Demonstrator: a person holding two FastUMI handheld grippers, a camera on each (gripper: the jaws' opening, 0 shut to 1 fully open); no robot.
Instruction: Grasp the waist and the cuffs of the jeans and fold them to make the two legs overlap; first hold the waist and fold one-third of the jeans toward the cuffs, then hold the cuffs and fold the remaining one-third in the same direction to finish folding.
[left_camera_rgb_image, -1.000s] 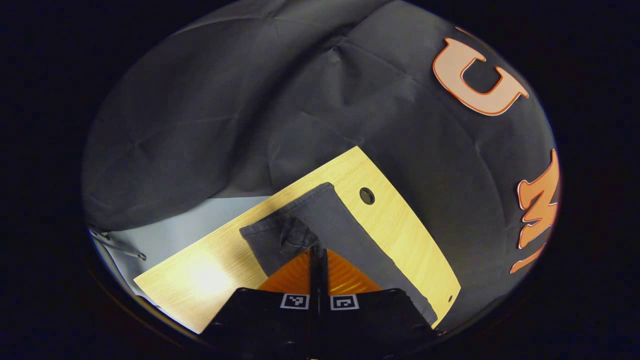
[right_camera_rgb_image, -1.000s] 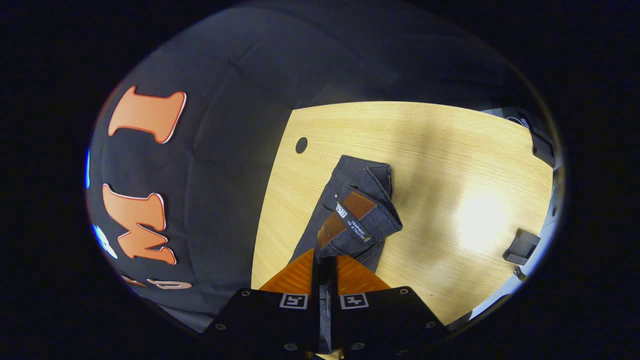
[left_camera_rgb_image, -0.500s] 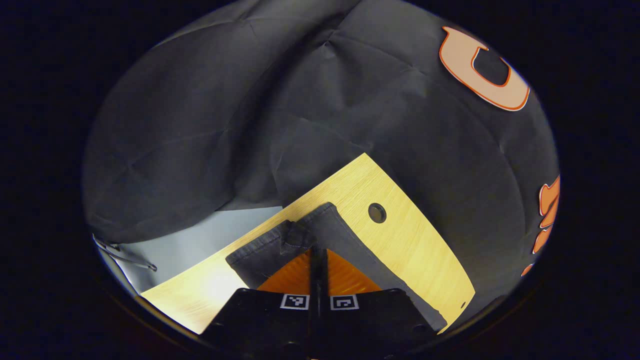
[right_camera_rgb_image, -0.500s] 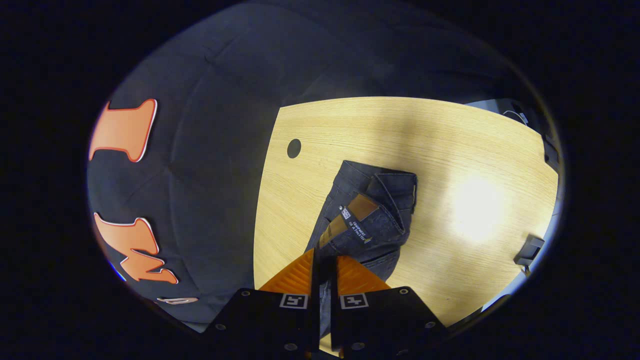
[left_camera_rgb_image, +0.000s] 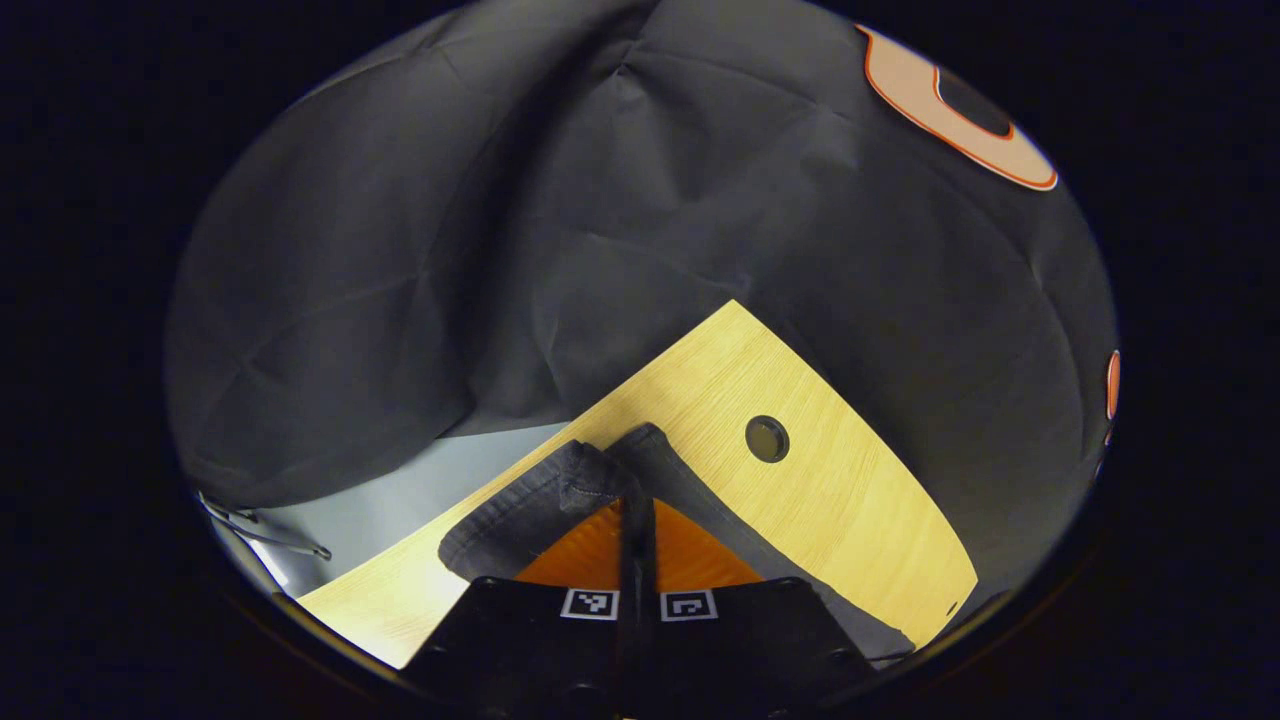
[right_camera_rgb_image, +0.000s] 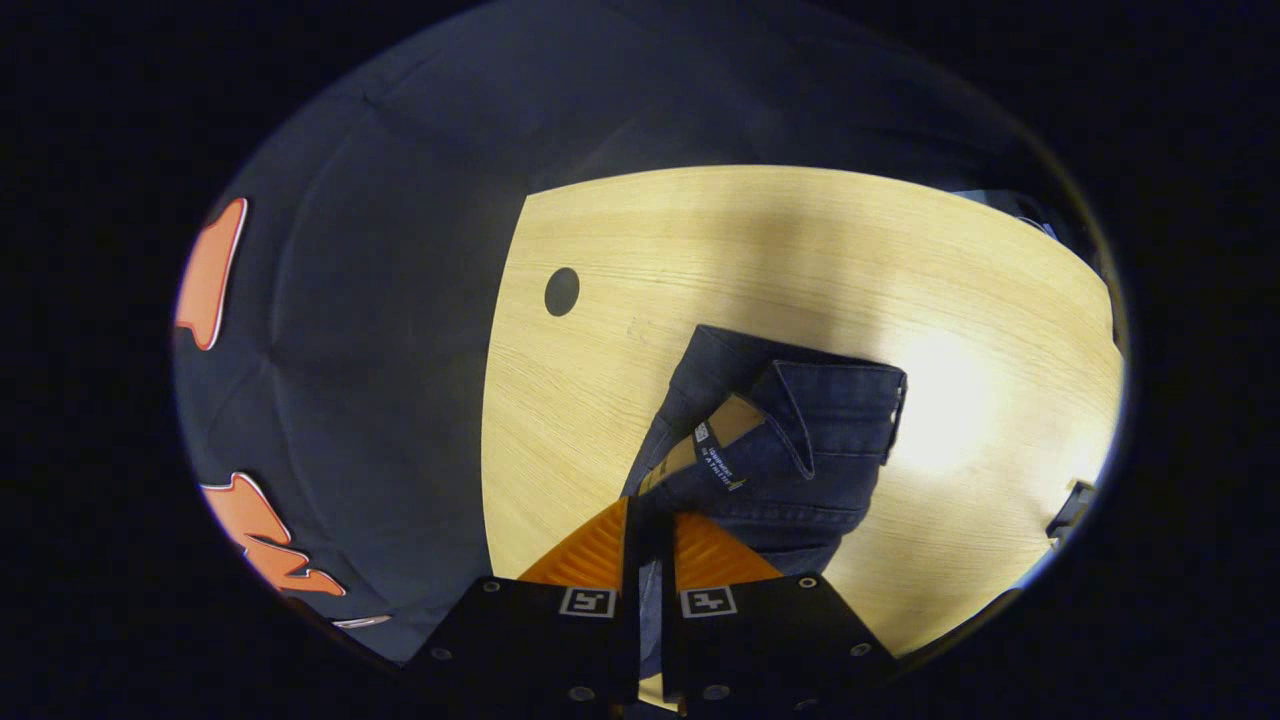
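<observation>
Left tongs are closed on a cuff end of the jeans; the fingers meet with dark denim pinched at the tips. The fabric there bulges into a rounded hump, with a stitched hem line on it. One leg runs on as a flat dark strip along the tabletop past the tongs, toward the lower right of the left gripper view.

Right tongs are clamped on the waist end of the jeans; a band of denim passes between the fingers. The waistband is folded back on itself, showing a tan leather-look patch and a small dark woven label with white writing, too small to read. Topstitched seams are visible, and the waist edge stands up as a squared flap. The bundle sits near the middle of the tabletop in this view.

The tabletop is light wood-grain laminate with a rounded corner and a round dark cable hole. A bright glare spot lies right of the jeans. A small dark object is at the far right edge; I can't tell what it is. The cable hole is also just beside the leg in the left gripper view. Grey floor is beyond the tabletop edge.
</observation>
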